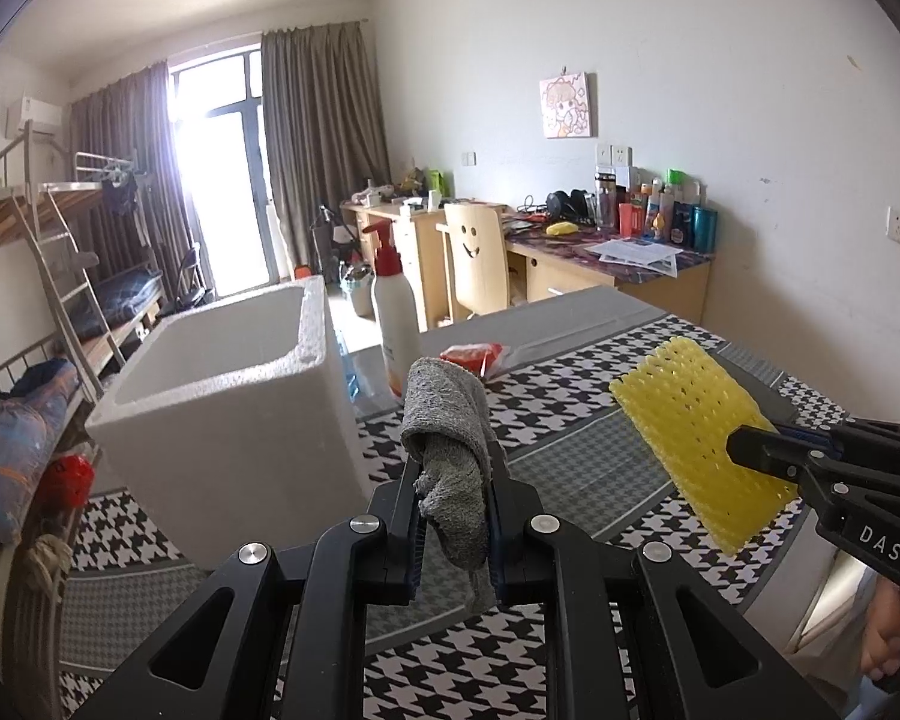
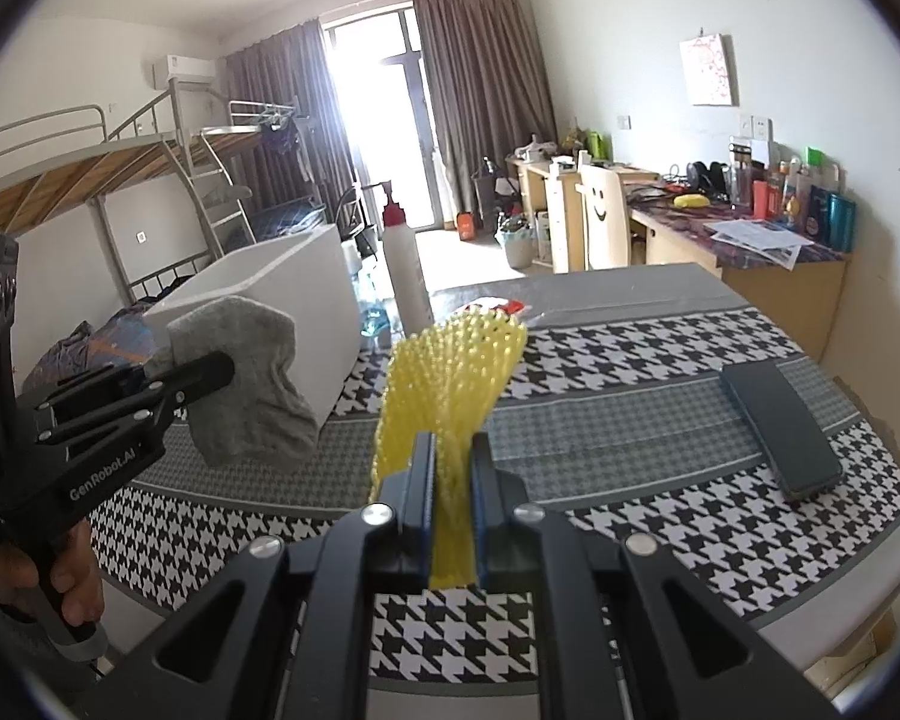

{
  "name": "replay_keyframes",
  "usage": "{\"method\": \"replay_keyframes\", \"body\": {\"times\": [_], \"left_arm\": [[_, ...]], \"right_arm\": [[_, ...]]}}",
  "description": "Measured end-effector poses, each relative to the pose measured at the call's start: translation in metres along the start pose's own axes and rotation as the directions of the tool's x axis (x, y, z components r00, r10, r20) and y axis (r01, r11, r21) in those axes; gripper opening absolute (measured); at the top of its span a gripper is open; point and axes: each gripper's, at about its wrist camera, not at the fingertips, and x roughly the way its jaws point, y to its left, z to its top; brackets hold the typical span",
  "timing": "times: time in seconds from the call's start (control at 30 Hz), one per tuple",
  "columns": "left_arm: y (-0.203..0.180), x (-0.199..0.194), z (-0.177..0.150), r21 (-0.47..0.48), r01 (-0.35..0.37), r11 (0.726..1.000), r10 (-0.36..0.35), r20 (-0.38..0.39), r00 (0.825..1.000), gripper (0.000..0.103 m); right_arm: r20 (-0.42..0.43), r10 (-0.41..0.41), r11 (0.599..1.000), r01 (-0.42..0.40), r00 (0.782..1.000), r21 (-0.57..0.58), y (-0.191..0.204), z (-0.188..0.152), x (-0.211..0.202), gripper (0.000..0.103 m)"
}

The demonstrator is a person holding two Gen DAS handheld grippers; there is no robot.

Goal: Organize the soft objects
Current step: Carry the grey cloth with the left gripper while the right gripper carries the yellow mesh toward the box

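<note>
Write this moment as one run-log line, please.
left gripper: shut on grey sock | right gripper: shut on yellow foam net | both lifted above table | white foam box: nearby

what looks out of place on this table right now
A black phone lies askew on the checked tablecloth, a hard thing among soft ones. The grey cloth and yellow foam net are each clamped in a tool, not yet in the white foam box.

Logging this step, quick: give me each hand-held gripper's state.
Left hand-held gripper: shut on the grey sock.
Right hand-held gripper: shut on the yellow foam net.
</note>
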Motion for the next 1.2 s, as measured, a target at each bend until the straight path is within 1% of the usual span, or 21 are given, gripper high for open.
{"method": "replay_keyframes", "body": {"times": [0.3,0.5,0.83,1.2], "left_arm": [[0.005,0.003,0.016,-0.007,-0.007,1.000,0.007,0.040,0.999,0.017],[0.005,0.003,0.026,-0.009,-0.006,1.000,0.006,0.064,0.998,0.017],[0.007,-0.001,0.043,-0.006,0.000,1.000,0.001,0.103,0.995,0.017],[0.019,-0.001,0.054,-0.028,-0.051,0.998,0.054,0.132,0.990,0.017]], "right_arm": [[0.038,-0.001,1.000,0.000,0.999,0.007,-0.001,0.013,-0.002,0.013],[0.083,0.010,1.000,-0.010,0.997,0.003,0.002,0.022,-0.008,0.013],[0.112,0.007,1.000,-0.007,0.994,-0.001,0.002,0.040,-0.009,0.013],[0.143,0.036,0.999,-0.033,0.989,-0.022,0.017,0.056,-0.006,0.013]]}}
